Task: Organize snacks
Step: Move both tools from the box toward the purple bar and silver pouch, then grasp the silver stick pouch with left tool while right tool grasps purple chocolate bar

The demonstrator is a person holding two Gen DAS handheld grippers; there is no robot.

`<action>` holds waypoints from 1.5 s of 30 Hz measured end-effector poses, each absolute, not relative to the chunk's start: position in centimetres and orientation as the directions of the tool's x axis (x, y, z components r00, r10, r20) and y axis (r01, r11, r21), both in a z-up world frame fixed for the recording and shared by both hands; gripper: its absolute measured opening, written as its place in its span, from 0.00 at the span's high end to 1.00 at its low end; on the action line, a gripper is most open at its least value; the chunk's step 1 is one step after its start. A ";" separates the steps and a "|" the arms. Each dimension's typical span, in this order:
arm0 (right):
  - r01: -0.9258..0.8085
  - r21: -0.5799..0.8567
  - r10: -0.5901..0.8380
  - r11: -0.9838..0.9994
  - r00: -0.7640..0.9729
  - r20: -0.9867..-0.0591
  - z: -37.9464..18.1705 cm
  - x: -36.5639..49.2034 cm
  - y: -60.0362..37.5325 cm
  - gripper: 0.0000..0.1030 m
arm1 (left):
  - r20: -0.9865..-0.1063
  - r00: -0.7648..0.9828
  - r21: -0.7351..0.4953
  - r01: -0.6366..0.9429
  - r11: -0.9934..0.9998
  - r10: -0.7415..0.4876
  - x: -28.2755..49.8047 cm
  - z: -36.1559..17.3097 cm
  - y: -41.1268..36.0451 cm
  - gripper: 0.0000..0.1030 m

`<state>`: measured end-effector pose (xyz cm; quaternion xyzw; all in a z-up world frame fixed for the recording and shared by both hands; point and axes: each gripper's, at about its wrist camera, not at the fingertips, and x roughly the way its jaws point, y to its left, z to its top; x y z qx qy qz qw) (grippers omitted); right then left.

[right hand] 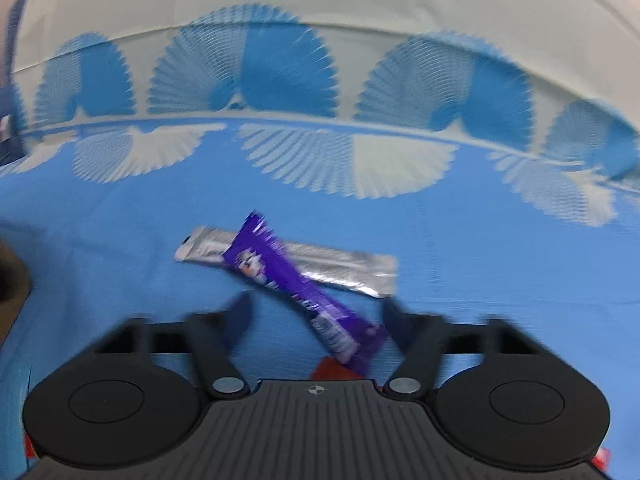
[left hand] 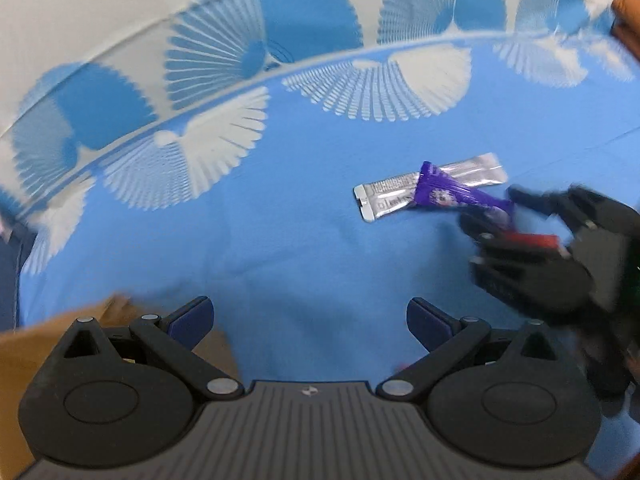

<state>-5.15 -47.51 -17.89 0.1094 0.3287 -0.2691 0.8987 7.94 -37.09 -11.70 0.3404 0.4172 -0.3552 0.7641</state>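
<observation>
A blue tablecloth (right hand: 120, 280) with white fan prints bears a silver wrapper (right hand: 340, 268), crossed by a purple snack bar (right hand: 288, 280). Right gripper (right hand: 316, 312) gapes around its six-o'clock end; left gripper (left hand: 310, 320) open, empty. Sorting seems barely begun.

A wrapped bar (right hand: 304, 288) lies crosswise on top of a flat packet (right hand: 340, 268) on the cloth-covered surface (right hand: 120, 272). The bar's near end sits between the right hand-held gripper (right hand: 316, 312) fingers, toward 6 o'clock.
</observation>
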 end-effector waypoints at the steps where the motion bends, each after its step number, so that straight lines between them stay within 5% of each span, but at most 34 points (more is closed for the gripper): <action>1: 0.546 0.014 -0.410 0.837 0.644 -0.646 -18.1 -5.3 -47.7 0.72 | -0.879 0.401 0.225 0.827 0.515 -0.258 8.4 -12.4 -37.9 0.00; 10: 0.667 0.061 -0.426 0.742 0.540 -0.726 -16.5 -10.0 -53.1 0.76 | -0.903 0.206 0.104 0.956 0.275 -0.377 10.3 -17.1 -47.8 0.00; 13: 0.674 0.012 -0.443 0.738 0.498 -0.746 -17.7 -9.3 -54.7 0.33 | -0.928 0.189 0.129 0.972 0.199 -0.320 10.1 -19.5 -51.2 0.00; 16: 0.672 0.008 -0.445 0.740 0.498 -0.744 -19.3 -9.1 -55.5 0.20 | -0.945 0.137 0.083 0.979 0.187 -0.297 10.8 -20.4 -52.9 0.00; 17: 0.669 0.010 -0.445 0.743 0.506 -0.739 -19.4 -9.1 -55.6 0.23 | -0.944 0.147 0.085 0.973 0.215 -0.294 11.0 -20.3 -53.1 0.02; 19: 0.654 0.001 -0.454 0.757 0.527 -0.718 -19.2 -9.3 -55.1 0.69 | -0.936 0.139 0.054 0.964 0.260 -0.323 11.3 -19.6 -52.5 0.27; 20: 0.641 0.000 -0.451 0.767 0.539 -0.712 -18.9 -9.2 -54.7 0.87 | -0.925 0.149 0.052 0.961 0.271 -0.349 11.1 -18.9 -51.9 0.56; 21: 0.640 -0.004 -0.448 0.768 0.533 -0.717 -18.6 -9.1 -54.5 0.87 | -0.929 0.137 0.038 0.959 0.280 -0.344 11.1 -18.6 -51.4 0.74; 23: 0.662 -0.003 -0.463 0.750 0.521 -0.717 -18.1 -9.2 -53.8 0.87 | -0.935 0.089 -0.035 0.940 0.340 -0.344 11.7 -17.7 -50.0 0.91; 30: 0.679 0.024 -0.532 0.734 0.596 -0.602 -11.0 -12.1 -47.9 0.87 | -0.889 0.122 -0.073 0.914 0.398 -0.441 10.3 -10.4 -42.6 0.98; 37: 0.657 0.078 -0.521 0.750 0.659 -0.542 -4.6 -16.4 -39.8 0.87 | -0.822 0.139 -0.115 0.910 0.399 -0.553 6.2 -2.3 -33.6 0.98; 38: 0.663 0.073 -0.527 0.745 0.652 -0.545 -4.3 -16.8 -39.0 0.87 | -0.831 0.115 -0.129 0.912 0.390 -0.544 5.8 -2.3 -33.2 0.92; 40: 0.671 0.091 -0.513 0.736 0.640 -0.572 -4.3 -17.3 -38.2 0.87 | -0.847 0.128 -0.103 0.912 0.396 -0.516 5.5 -3.2 -33.4 0.59; 41: 0.676 0.084 -0.517 0.732 0.631 -0.579 -4.6 -17.4 -38.0 0.87 | -0.849 0.157 -0.072 0.911 0.405 -0.504 5.4 -3.8 -33.8 0.30; 42: 0.681 0.067 -0.523 0.729 0.619 -0.586 -5.0 -17.5 -37.8 0.87 | -0.851 0.165 -0.055 0.916 0.397 -0.499 5.4 -4.6 -34.2 0.17; 45: 0.719 0.088 -0.502 0.690 0.562 -0.657 -7.4 -18.0 -38.5 0.87 | -0.887 0.159 -0.035 0.912 0.408 -0.434 5.9 -7.7 -36.2 0.17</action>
